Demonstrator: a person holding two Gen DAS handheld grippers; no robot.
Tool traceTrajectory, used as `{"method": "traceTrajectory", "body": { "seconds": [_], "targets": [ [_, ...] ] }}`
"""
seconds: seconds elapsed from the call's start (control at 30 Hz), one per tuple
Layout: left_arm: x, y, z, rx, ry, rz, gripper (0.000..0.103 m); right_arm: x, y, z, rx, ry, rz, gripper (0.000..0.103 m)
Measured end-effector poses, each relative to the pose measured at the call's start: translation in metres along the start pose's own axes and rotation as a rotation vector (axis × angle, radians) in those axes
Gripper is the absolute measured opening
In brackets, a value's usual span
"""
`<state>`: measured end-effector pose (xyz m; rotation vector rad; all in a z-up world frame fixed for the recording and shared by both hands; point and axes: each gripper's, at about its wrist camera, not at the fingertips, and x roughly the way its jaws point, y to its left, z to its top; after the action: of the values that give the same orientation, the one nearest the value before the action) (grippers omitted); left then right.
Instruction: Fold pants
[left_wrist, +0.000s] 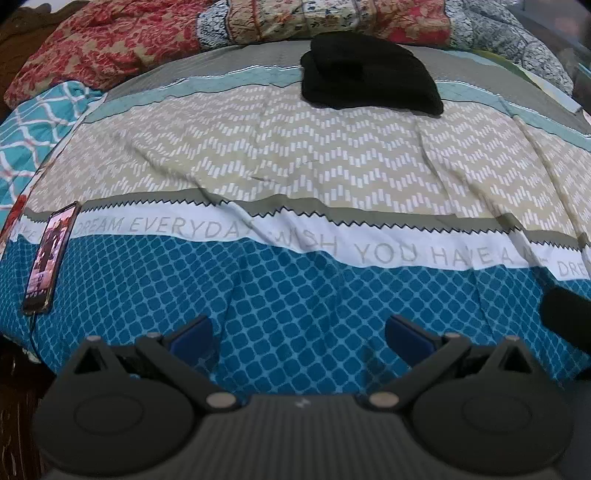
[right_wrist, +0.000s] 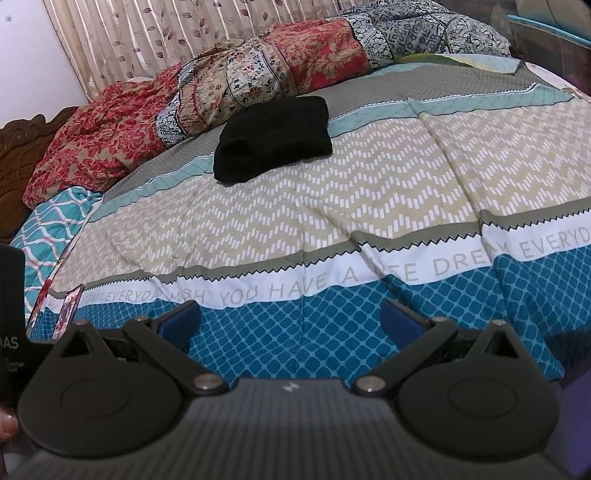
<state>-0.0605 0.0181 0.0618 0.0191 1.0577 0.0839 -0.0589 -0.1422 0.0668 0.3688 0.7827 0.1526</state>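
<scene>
**Black pants on a banded bedspread**

The pants are plain black. The bedspread runs in bands: grey, pale teal, beige with white chevron dashes, white with grey lettering, then blue lattice at the lower frame. The quilt at upper left is red floral patchwork. Curtain: beige, leaf-printed.

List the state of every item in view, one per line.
left gripper: open, empty, above the bedspread's blue band
right gripper: open, empty
black pants: folded into a compact bundle, lying far up the bed
phone: screen lit, lying flat at the bed's edge
bedspread: spread out, lightly creased
patchwork quilt: bunched up behind the pants
</scene>
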Motion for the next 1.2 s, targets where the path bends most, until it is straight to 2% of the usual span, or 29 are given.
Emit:
{"method": "traceTrajectory", "body": {
  "seconds": [0.47, 1.2],
  "targets": [
    [-0.0033, -0.0053, -0.0024, 0.042, -0.007, -0.041, 0.103, 0.0001, 0.0003, -0.0007, 0.008, -0.001, -0.005, 0.103],
    [0.0059, -0.0031, -0.0023, 0.033, 0.029, -0.020, 0.103, 0.0027, -0.0013, -0.0006, 0.016, 0.005, -0.006, 0.103]
  ]
}}
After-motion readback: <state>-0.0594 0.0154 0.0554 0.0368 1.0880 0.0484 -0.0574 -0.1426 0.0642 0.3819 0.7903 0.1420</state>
